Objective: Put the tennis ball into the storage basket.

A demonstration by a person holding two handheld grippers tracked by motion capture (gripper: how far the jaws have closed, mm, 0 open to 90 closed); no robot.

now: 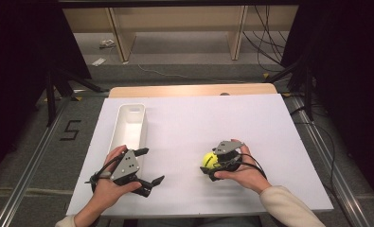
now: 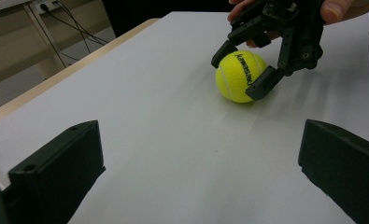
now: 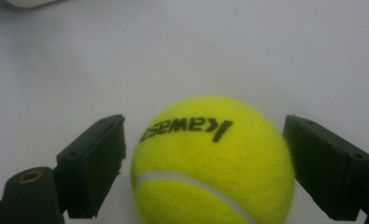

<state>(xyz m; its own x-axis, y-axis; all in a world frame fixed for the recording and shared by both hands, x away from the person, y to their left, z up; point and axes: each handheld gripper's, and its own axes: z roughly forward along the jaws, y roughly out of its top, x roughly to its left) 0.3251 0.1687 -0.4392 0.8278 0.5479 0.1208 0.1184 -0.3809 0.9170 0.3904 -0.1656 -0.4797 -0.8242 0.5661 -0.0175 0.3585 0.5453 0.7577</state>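
Tennis ball — round, no long axis — print faces right gripper.

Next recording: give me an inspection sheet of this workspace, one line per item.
Surface: white board over a wooden table, bare apart from the items below.
Job's things: yellow tennis ball resting on the board; long white bin at far left.
Clutter: nothing seen.
Grippers: right gripper open, jaws straddling the ball; left gripper open, empty, beside the bin.
Cables: black cable trails from each gripper; loose leads on the floor beyond.
Surroundings: wooden shelving, dark curtains, floor rails.
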